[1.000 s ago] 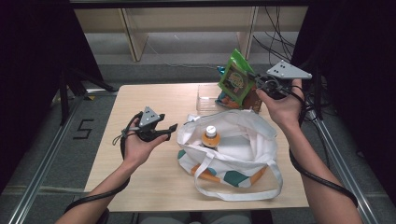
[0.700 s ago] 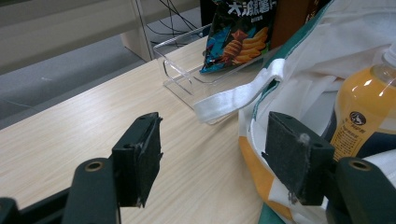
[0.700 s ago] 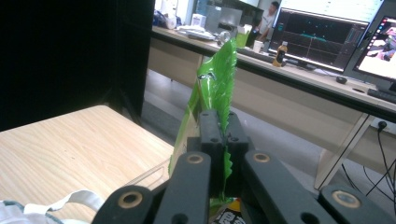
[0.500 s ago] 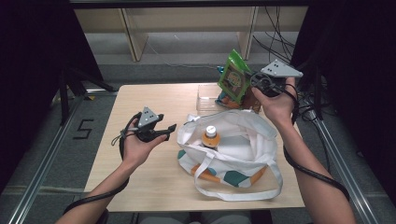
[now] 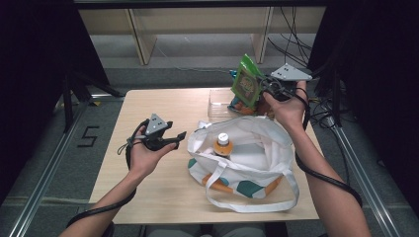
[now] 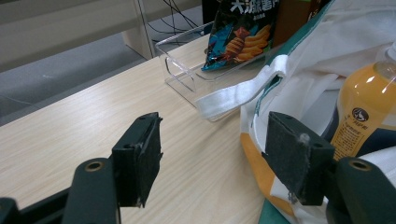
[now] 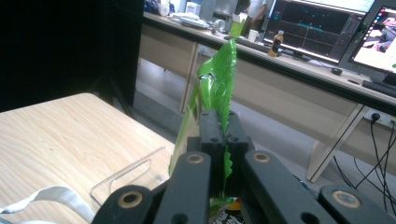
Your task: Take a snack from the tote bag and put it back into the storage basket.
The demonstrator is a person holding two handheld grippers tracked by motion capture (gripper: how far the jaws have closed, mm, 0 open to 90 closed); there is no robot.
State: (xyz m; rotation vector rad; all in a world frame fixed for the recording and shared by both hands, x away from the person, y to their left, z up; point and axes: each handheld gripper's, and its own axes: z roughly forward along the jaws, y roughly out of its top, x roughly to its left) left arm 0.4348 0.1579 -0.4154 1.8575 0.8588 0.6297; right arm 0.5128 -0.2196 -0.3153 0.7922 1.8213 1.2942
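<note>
Right tongs [image 5: 263,87] clenched on green snack bag [image 5: 245,81], held above tote bag [image 5: 257,148] rear edge (likely for packing). Left tongs [image 5: 170,138] released, empty, just left of tote bag, ready to steady it.

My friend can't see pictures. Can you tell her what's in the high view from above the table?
A person's right claw pinches a green snack bag and holds it up over the far side of a wooden table. Nearer lies an open white tote bag with an orange drink bottle standing inside. The left claw waits open beside the bag.
</note>
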